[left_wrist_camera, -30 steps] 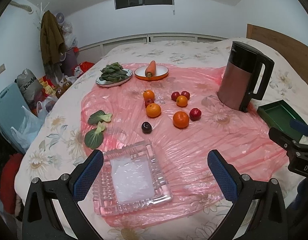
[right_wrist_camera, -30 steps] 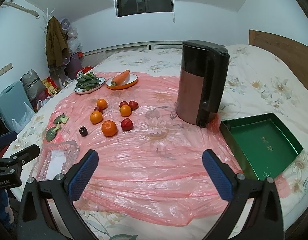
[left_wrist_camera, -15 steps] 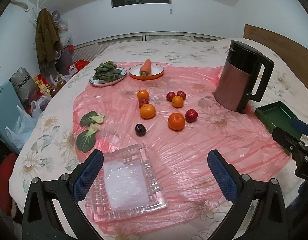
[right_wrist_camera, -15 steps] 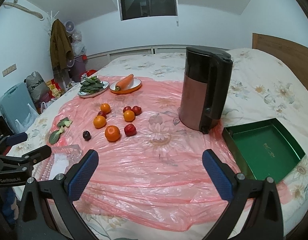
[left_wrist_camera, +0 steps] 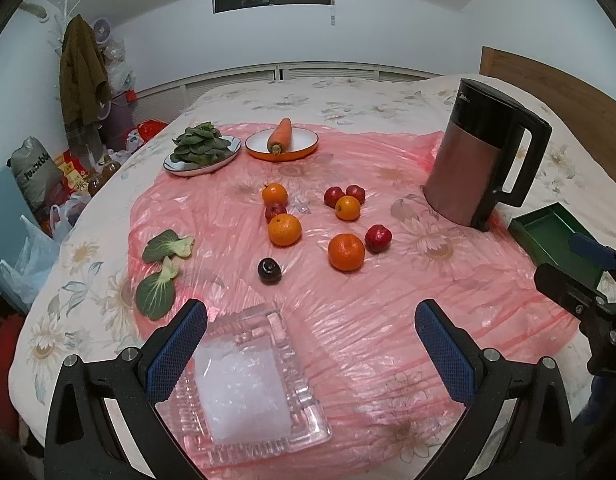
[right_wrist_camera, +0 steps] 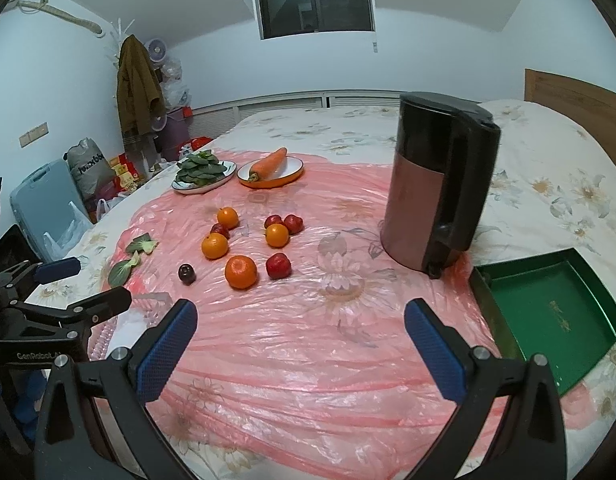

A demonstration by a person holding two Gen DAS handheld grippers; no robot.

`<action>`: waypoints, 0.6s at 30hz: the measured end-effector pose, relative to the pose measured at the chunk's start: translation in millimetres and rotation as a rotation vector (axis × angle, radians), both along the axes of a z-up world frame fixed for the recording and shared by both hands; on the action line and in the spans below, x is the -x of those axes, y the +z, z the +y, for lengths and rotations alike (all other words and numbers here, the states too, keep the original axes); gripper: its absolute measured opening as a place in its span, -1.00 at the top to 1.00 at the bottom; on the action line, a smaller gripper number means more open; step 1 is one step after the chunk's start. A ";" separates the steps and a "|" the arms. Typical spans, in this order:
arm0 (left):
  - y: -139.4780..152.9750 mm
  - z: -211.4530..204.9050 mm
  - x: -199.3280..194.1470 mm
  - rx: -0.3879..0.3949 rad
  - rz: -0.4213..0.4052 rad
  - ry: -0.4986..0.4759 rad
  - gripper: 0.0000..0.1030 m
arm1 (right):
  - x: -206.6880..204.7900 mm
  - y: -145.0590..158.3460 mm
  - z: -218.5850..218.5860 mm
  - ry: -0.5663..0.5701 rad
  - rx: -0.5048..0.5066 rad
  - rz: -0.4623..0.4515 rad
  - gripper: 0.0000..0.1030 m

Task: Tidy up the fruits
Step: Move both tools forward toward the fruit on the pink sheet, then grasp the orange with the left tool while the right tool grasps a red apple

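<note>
Above pink sheet (left_wrist_camera: 348,340): left gripper (left_wrist_camera: 311,344), right gripper (right_wrist_camera: 299,340) agape, empty.

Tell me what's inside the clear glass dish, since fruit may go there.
The glass dish holds only a white, crumpled-looking lining or frosted base; no fruit. The left gripper's finger covers its near-left corner, so that part is unseen.

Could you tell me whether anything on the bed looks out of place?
Yes: two loose green leaves lie on the pink plastic sheet's left edge, away from the plate of greens. An electric kettle stands among the produce.
</note>
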State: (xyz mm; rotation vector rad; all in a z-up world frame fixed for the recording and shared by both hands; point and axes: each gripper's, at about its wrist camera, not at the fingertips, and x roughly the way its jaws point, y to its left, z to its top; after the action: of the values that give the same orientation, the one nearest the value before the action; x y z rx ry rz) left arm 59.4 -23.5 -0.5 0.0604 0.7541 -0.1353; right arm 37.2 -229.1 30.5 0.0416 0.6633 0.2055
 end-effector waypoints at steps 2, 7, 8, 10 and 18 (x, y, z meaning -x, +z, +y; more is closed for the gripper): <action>-0.2 0.5 -4.7 0.004 0.002 0.001 -0.98 | -3.8 -1.5 -0.2 0.002 -0.006 0.002 -1.00; -3.3 1.5 -11.9 -0.001 0.007 0.006 -0.98 | -13.1 -9.0 -2.0 0.005 -0.018 0.014 -1.00; -3.8 1.6 -13.5 0.000 0.008 0.007 -0.98 | -14.9 -10.3 -2.2 0.006 -0.021 0.016 -1.00; -4.8 2.0 -16.4 -0.003 0.010 0.008 -0.98 | -17.6 -13.4 -3.0 0.008 -0.024 0.021 -1.00; -10.4 1.5 -27.2 -0.018 0.017 0.015 -0.97 | -32.2 -21.6 1.8 0.047 -0.030 0.033 -1.00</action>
State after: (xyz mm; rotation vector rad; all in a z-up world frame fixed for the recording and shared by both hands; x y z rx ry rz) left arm 86.6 -22.0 -10.9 0.0702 0.7730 -0.1147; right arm 69.4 -227.3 8.9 0.0584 0.6946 0.2600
